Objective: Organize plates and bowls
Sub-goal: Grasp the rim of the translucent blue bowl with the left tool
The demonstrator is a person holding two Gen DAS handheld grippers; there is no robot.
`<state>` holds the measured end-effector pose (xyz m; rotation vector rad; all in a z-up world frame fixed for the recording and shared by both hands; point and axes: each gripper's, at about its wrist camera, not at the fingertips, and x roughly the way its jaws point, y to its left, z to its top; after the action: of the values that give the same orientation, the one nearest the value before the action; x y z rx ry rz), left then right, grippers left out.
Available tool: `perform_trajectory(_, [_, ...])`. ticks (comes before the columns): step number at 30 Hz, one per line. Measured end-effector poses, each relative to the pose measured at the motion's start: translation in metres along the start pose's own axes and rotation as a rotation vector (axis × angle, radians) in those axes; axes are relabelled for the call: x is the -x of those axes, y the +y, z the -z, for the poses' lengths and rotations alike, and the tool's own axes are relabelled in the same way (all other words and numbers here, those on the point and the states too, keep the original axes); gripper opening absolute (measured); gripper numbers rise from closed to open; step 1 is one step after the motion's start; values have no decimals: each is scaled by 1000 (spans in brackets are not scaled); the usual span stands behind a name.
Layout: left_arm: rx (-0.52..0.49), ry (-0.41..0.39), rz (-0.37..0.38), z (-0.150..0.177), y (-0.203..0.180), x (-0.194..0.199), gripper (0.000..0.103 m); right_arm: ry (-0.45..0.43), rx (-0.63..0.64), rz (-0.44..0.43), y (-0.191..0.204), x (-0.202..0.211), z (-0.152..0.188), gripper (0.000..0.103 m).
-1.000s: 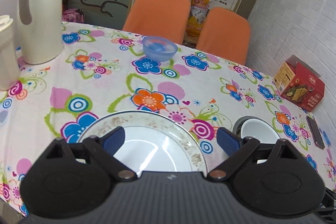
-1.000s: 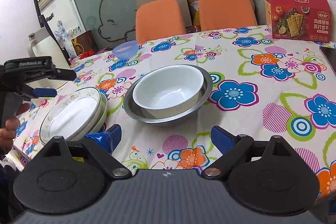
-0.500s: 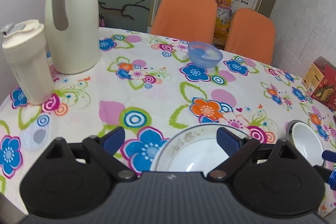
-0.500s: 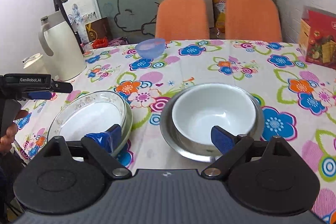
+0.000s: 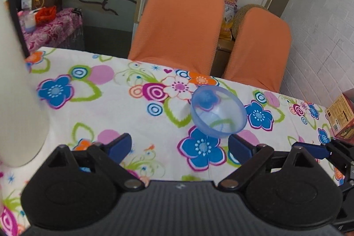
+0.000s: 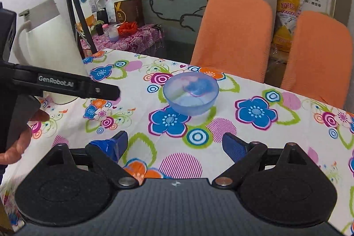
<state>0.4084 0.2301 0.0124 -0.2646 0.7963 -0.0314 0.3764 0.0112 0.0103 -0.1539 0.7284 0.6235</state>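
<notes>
A small translucent blue bowl (image 5: 218, 111) stands upright on the flowered tablecloth, near the far table edge; it also shows in the right wrist view (image 6: 191, 93). My left gripper (image 5: 180, 145) is open and empty, just short of the bowl, which lies ahead toward its right finger. My right gripper (image 6: 174, 144) is open and empty, a little short of the bowl and facing it. The left gripper's body (image 6: 64, 83) shows at the left of the right wrist view. The plates and the white bowl are out of view.
A white thermos jug (image 6: 49, 48) stands at the left on the table (image 6: 243, 143); its side fills the left edge in the left wrist view (image 5: 17, 92). Two orange chairs (image 5: 179, 23) stand behind the far edge. A snack box (image 5: 341, 115) sits at the right.
Both grippers have moved forward across the table toward the blue bowl. The plates and the white bowl in the steel basin have dropped out of view. Both stay open.
</notes>
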Motion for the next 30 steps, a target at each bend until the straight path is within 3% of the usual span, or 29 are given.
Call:
perform_trajectory(7, [-41, 66, 12, -38, -13, -82, 94, 103, 19, 33, -18, -72, -14, 79])
perform_trajectory(13, [-71, 96, 15, -42, -21, -121, 93, 109, 18, 44, -25, -92, -13, 80])
perform_trajectory(14, [-78, 103, 7, -42, -23, -126, 91, 99, 26, 47, -25, -94, -15, 80])
perform_trajectory(17, [-137, 98, -10, -38, -31, -132, 65, 82, 30, 48, -21, -100, -18, 80])
perform_trajectory(25, [-178, 90, 2, -37, -35, -132, 52, 28, 36, 49, -17, -103, -9, 81])
perform_trajectory(28, [-191, 80, -18, -38, -35, -132, 37, -9, 35, 56, -16, -101, -4, 81])
perform_trajectory(30, [-187, 78, -17, -38, -34, -132, 37, -7, 36, 53, -16, -101, -6, 81])
